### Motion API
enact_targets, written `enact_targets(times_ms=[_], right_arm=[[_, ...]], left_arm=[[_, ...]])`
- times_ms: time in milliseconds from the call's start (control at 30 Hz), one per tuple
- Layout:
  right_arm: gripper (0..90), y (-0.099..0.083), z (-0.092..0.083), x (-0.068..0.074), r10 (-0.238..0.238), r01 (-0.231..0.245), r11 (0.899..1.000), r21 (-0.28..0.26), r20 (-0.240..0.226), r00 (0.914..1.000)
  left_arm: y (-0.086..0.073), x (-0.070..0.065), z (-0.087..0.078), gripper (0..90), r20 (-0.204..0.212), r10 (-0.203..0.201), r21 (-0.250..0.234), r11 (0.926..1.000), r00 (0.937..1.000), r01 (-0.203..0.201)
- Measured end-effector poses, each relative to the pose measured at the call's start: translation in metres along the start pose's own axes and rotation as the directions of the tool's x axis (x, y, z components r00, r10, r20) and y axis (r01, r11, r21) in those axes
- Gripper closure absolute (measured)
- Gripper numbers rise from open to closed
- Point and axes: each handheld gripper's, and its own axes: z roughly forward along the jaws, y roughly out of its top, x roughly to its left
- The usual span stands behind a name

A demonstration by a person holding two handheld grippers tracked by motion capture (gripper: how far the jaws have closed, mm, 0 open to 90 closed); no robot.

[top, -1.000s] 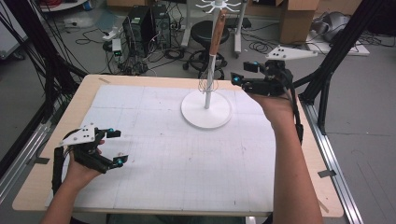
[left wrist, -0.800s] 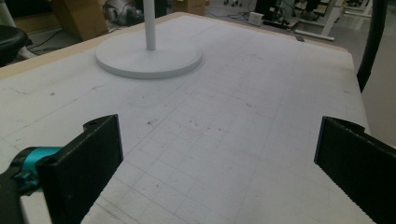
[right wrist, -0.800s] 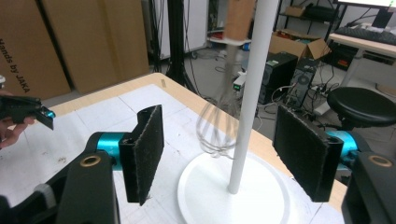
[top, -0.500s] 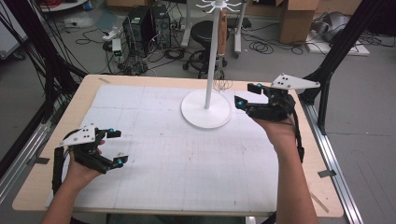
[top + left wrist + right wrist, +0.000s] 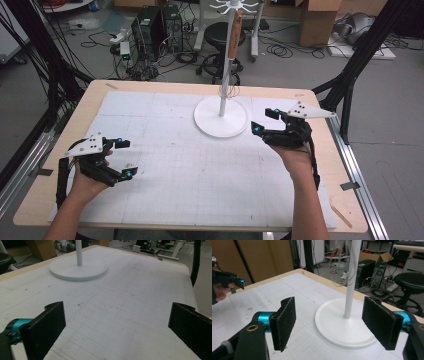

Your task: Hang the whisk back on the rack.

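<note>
L gripper (image 5: pixel 125 159) near table's (image 5: pixel 65 150) front-left, jaws spread wide, empty. R gripper (image 5: pixel 263 121) just right of white stand's base (image 5: pixel 220 117), jaws also wide apart, empty. Whisk (image 5: pixel 234 40) hangs from stand's top hooks, wires down by pole.

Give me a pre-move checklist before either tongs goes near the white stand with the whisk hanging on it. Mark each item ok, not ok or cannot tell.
1. Right tongs open, nothing held: ok.
2. Left tongs open, nothing held: ok.
3. Whisk hanging from the stand's top hooks: ok; how securely it is hooked: cannot tell.
4. White stand upright, base flat on the mat: ok.
5. Right tongs apart from the stand's base, not touching it: ok.
6. Mat between the left tongs and the stand free of objects: ok.
</note>
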Motion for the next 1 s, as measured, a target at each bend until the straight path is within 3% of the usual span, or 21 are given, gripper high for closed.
enact_targets(times_ms=[500, 1000], right_arm=[[22.2, -0.051, 0.003, 0.006, 0.019, -0.019, 1.000, 0.013, 0.034, 0.9992], [19.7, -0.070, 0.012, 0.009, 0.022, -0.024, 0.998, 0.057, 0.029, 0.9993]], left_arm=[[0.000, -0.001, 0.001, 1.7, 0.003, 0.001, 0.002, 1.0000, 1.0000, -0.001], [-0.001, -0.001, 0.003, 1.7, 0.006, 0.000, 0.002, 1.0000, 1.0000, 0.000]])
